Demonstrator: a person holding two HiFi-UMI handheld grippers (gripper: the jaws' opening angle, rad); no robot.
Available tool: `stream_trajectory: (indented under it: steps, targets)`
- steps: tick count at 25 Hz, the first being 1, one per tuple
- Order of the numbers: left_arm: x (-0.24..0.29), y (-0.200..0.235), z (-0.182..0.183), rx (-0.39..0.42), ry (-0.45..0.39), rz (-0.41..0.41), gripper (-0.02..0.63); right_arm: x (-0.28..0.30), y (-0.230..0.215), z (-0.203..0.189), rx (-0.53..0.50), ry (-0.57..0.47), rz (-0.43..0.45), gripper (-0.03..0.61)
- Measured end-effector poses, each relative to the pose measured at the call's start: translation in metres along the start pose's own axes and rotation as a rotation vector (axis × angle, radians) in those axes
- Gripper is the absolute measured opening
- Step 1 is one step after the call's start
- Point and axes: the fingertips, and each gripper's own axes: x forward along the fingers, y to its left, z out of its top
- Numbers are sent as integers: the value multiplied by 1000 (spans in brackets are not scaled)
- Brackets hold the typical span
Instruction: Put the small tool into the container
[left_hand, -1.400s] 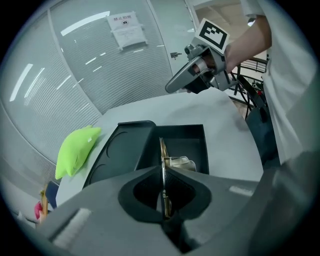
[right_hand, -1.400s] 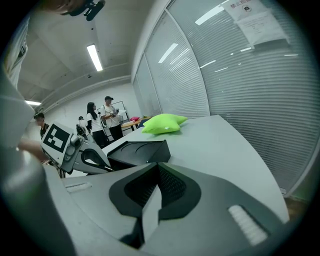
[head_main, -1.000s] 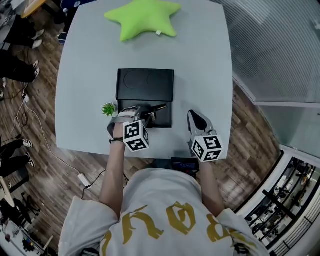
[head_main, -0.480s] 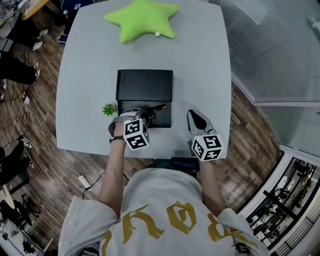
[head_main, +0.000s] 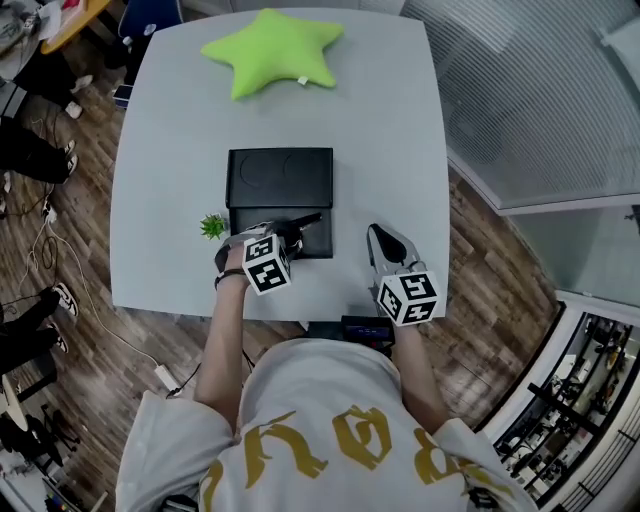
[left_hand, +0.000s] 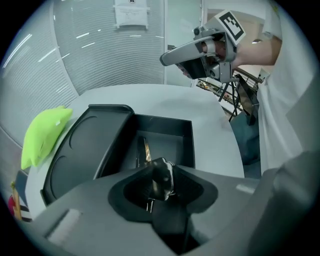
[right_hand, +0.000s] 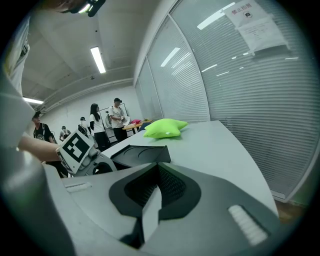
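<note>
From the head view, my left gripper (head_main: 285, 230) hangs over the near end of the container (head_main: 282, 180) on the desk (head_main: 180, 110). The tool (head_main: 308, 218) pokes out ahead of its jaws across the open well. My right gripper (head_main: 376, 238) sits well apart to the right, above bare desk. In the left gripper view my jaws are clamped on the tool, a small dark metal piece pinched right between them. The well lies just ahead and below, with the flat lid ahead to the left. A thin gold strip shows beyond the jaws; I cannot tell whether it is the tool's tip or something lying in the well. In the right gripper view my jaws are pressed together with nothing in them, and the lid lies ahead to the left. I judge the tool is poised for release but not yet in. The risk is my grip: I hold only a small patch, so the tool could pivot as I loosen. If I let go while it overhangs the near wall, it may catch the rim and tip onto the desk, or skid onto the lid.
</note>
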Motion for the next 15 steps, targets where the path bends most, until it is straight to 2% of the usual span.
stream_trajectory:
  steps: [3, 5, 10, 15]
  targets:
    - [-2, 0, 2, -49, -11, -21, 126, -3, 4, 10, -18, -17, 11, 23]
    - [-5, 3, 5, -113, -39, -22, 146, -6, 7, 15, -34, -29, 20, 23]
    - [-14, 6, 14, -270, -159, -12, 168, -13, 11, 19, -53, -52, 30, 23]
    - [-34, 11, 22, -359, -251, 43, 183, -23, 23, 26, -66, -79, 34, 23]
